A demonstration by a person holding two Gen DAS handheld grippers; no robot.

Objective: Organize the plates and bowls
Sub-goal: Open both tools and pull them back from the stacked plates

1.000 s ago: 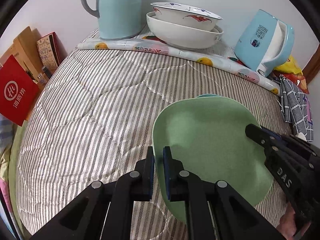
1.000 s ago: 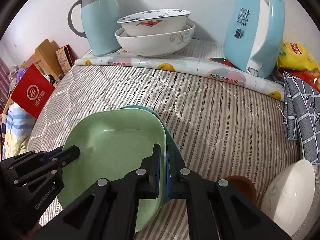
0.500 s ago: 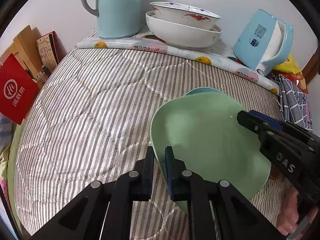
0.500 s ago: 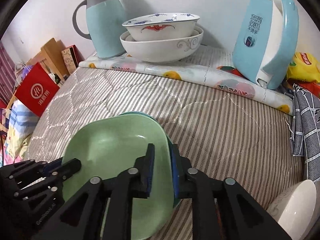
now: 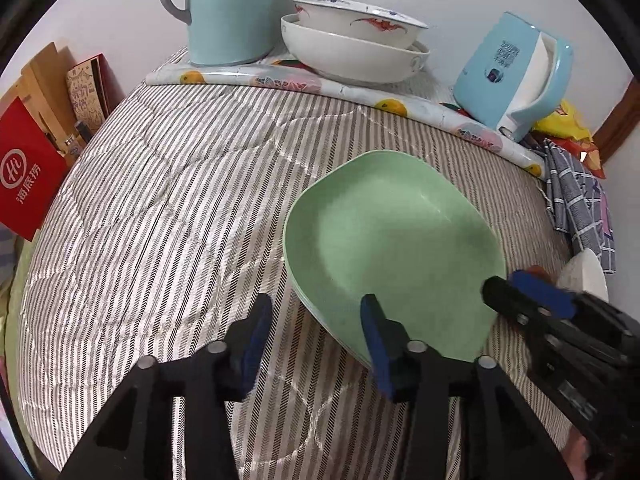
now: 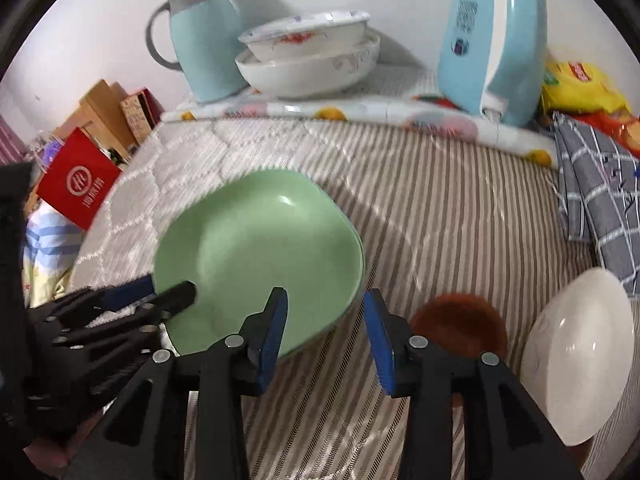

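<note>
1. At the far left, off the edge of the striped quilt (image 5: 168, 200), we see a red paper bag (image 5: 24, 184) and some wooden boards with a patterned booklet (image 5: 86, 88) leaning by the wall.
2. At the back left a pale blue jug (image 5: 230, 12) stands on a fruit-printed mat (image 5: 360, 94), and just right of it two white bowls (image 5: 356, 46) sit nested, the upper one painted with red and blue marks.
3. Our left gripper (image 5: 316, 340) has just been opening; its jaws now stand apart, one blue pad over the quilt and the other over the near edge of the green plate (image 5: 392, 236), the rim between them but not pressed.
4. The green plate lies on the quilt in the middle, and another plate's rim peeks out beneath it along the near edge, so the two sit stacked.
5. Our right gripper (image 6: 324, 332) has also just been opening; its jaws are parted over the plate's right-hand edge, the rim lying between them with no pad pressing on it. Neither gripper holds anything.
6. Right of the plate, in the right wrist view, a small brown dish (image 6: 460, 320) sits beside a white bowl (image 6: 576, 352) near the quilt's edge.
7. Further back on the right a light blue kettle (image 6: 492, 40) stands on the mat, with a yellow snack packet (image 6: 580, 84) and a grey checked cloth (image 6: 600, 188) beside it.
</note>
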